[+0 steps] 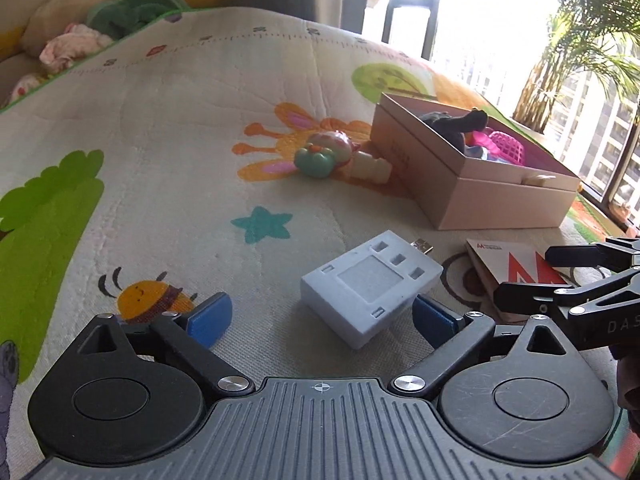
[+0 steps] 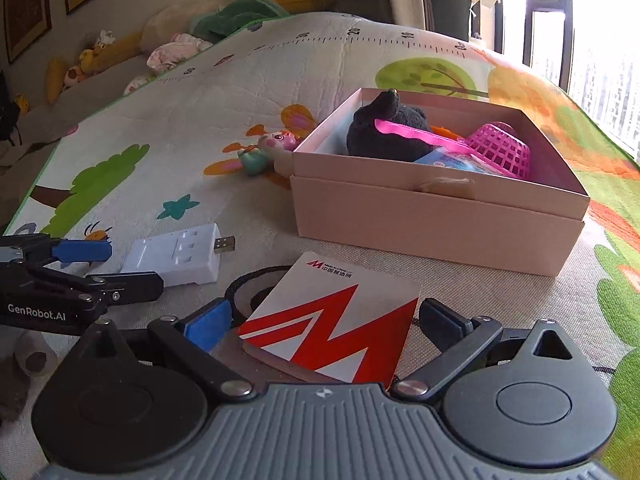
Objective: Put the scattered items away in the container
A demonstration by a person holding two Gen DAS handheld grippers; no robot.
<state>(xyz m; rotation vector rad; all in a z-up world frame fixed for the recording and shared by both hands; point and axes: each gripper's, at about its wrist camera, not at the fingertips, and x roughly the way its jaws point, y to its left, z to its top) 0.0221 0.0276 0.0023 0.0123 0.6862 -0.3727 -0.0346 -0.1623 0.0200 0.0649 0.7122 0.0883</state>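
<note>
A white USB charger block (image 1: 372, 286) lies on the play mat between the fingers of my left gripper (image 1: 322, 318), which is open; the blue pads stand apart from it. In the right wrist view the same block (image 2: 176, 256) sits beside the left gripper (image 2: 108, 266). A white and red booklet (image 2: 332, 328) lies flat between the fingers of my right gripper (image 2: 326, 322), open, pads off it. The pale pink box (image 2: 436, 216) holds a black plush (image 2: 384, 132) and a pink basket (image 2: 500, 148). A small doll toy (image 1: 324, 152) lies on the mat left of the box (image 1: 496, 200).
The colourful play mat (image 1: 160, 140) covers the floor. Plush toys (image 2: 176, 46) line its far edge. A window and a palm plant (image 1: 580, 40) are to the right. A brown soft thing (image 2: 28, 360) lies near the left gripper.
</note>
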